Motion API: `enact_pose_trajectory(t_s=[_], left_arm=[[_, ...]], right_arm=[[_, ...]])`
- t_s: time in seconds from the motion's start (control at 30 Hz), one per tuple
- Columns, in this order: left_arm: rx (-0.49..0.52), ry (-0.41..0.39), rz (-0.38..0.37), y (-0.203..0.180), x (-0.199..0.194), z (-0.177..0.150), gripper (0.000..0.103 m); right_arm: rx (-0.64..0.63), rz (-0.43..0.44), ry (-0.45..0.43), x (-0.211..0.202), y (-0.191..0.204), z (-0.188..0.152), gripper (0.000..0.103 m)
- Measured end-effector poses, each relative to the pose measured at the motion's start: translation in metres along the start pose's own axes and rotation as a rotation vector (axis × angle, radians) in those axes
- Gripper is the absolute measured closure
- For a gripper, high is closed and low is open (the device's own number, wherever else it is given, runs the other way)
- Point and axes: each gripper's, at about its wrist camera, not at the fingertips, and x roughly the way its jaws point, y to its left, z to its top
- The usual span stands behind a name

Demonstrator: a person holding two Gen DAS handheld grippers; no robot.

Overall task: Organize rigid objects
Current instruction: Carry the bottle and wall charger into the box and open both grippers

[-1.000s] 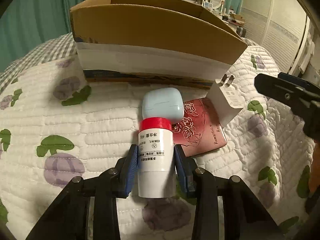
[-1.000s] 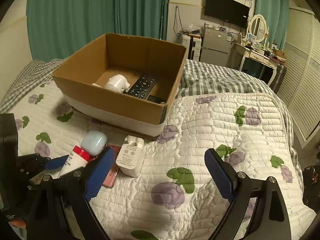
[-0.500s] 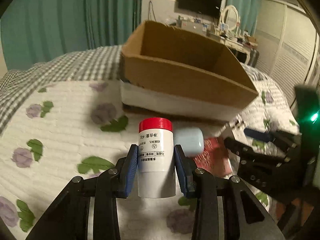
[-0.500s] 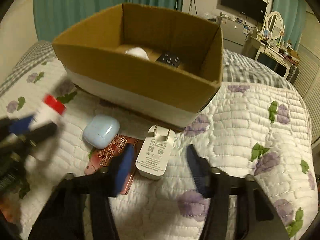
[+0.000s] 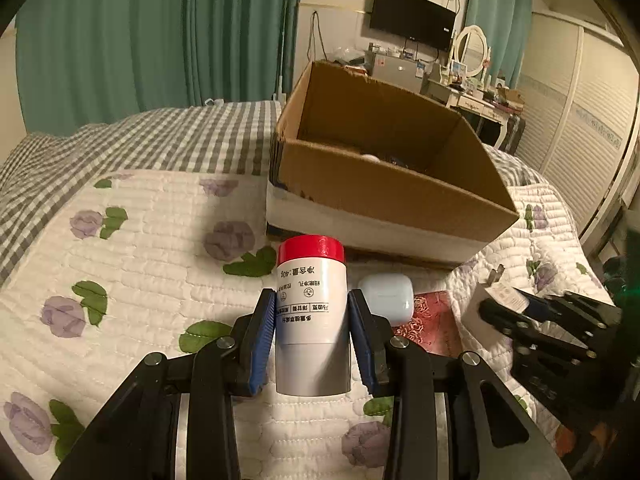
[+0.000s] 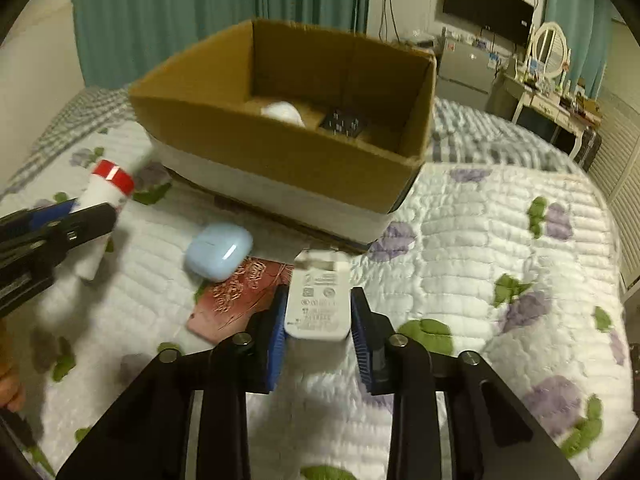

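My left gripper (image 5: 312,322) is shut on a white bottle with a red cap (image 5: 311,300) and holds it lifted above the quilt, in front of the open cardboard box (image 5: 384,196). The bottle (image 6: 105,196) and left gripper (image 6: 60,220) also show in the right wrist view. My right gripper (image 6: 318,326) is shut on a white charger plug (image 6: 318,306), just off the quilt. A light blue earbud case (image 6: 219,250) and a red rose-patterned case (image 6: 236,300) lie on the quilt before the box. The box (image 6: 280,148) holds a white object (image 6: 282,113) and a black remote (image 6: 344,124).
The bed is covered by a white floral quilt (image 6: 500,240) over a grey checked sheet (image 5: 160,140). Green curtains (image 5: 120,40) hang behind. A dresser with a mirror (image 5: 476,64) and a wall TV (image 5: 412,16) stand at the far right.
The left gripper lifted the bottle off the quilt and tilted up toward the box. The right gripper came down around the charger plug and closed on it.
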Motion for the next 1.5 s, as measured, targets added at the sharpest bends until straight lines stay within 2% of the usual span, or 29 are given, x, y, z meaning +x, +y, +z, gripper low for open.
enact_pose_trajectory(t_s=[0.17,0.3,0.43,0.57,0.67,0.83,1.0,1.17,1.33,1.4,1.5], left_arm=[[-0.005,-0.024,-0.013,-0.005,-0.018,0.008,0.066],[0.004,-0.039,-0.031,-0.011,-0.034,0.022,0.066],[0.016,-0.065,-0.056,-0.016,-0.042,0.054,0.066],[0.072,-0.106,-0.026,-0.028,-0.036,0.101,0.066],[0.069,-0.123,-0.046,-0.031,-0.022,0.132,0.066],[0.078,-0.101,-0.028,-0.035,0.022,0.156,0.066],[0.105,-0.07,-0.032,-0.034,0.063,0.156,0.066],[0.071,-0.041,-0.034,-0.03,0.086,0.156,0.064],[0.077,-0.048,-0.028,-0.034,0.084,0.157,0.056],[0.101,-0.066,-0.02,-0.037,0.075,0.157,0.049],[0.104,-0.091,-0.021,-0.036,0.063,0.156,0.046]], right_arm=[[-0.002,0.015,-0.043,-0.027,0.0,0.003,0.076],[0.021,0.054,-0.115,-0.056,-0.006,0.018,0.076],[0.017,0.093,-0.198,-0.089,-0.007,0.06,0.076],[-0.044,0.09,-0.284,-0.104,0.0,0.112,0.076],[-0.039,0.101,-0.312,-0.094,-0.001,0.141,0.076],[-0.001,0.087,-0.317,-0.049,-0.011,0.172,0.076],[0.045,0.077,-0.254,-0.001,-0.031,0.167,0.076],[0.035,0.051,-0.181,0.035,-0.044,0.161,0.076],[0.061,0.036,-0.156,0.051,-0.06,0.162,0.076],[0.062,0.034,-0.162,0.054,-0.063,0.163,0.075],[0.075,0.06,-0.147,0.058,-0.065,0.164,0.075]])
